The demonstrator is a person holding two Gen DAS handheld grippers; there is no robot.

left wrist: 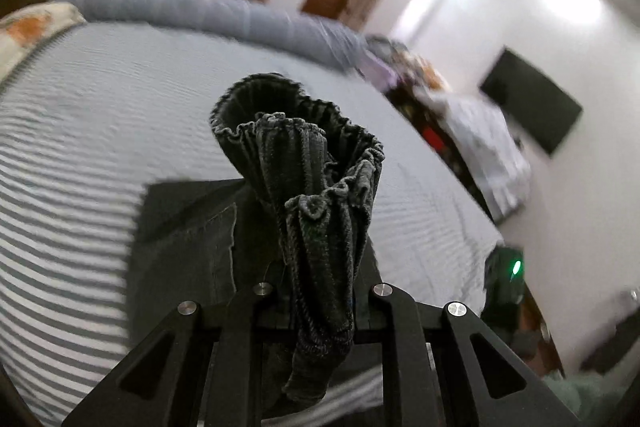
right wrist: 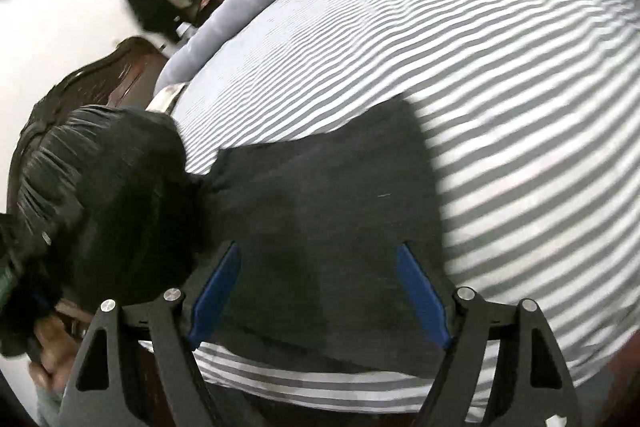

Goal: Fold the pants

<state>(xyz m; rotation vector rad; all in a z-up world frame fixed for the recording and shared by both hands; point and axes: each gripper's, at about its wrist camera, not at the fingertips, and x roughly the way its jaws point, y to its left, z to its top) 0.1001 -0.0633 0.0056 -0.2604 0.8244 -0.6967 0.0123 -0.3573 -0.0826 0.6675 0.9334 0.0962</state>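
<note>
Left hand-held gripper (left wrist: 320, 311), bottom centre: pressed together on the gathered elastic waistband of one pair of dark pants (left wrist: 308, 187), bunched and lifted. Right hand-held gripper (right wrist: 320, 291): blue fingers (right wrist: 420, 295) spread, empty, over the flat lower part of the pants. Pants lie on striped bed (right wrist: 480, 67). Soft, limp, light; likely best taken at waistband or hems.
</note>
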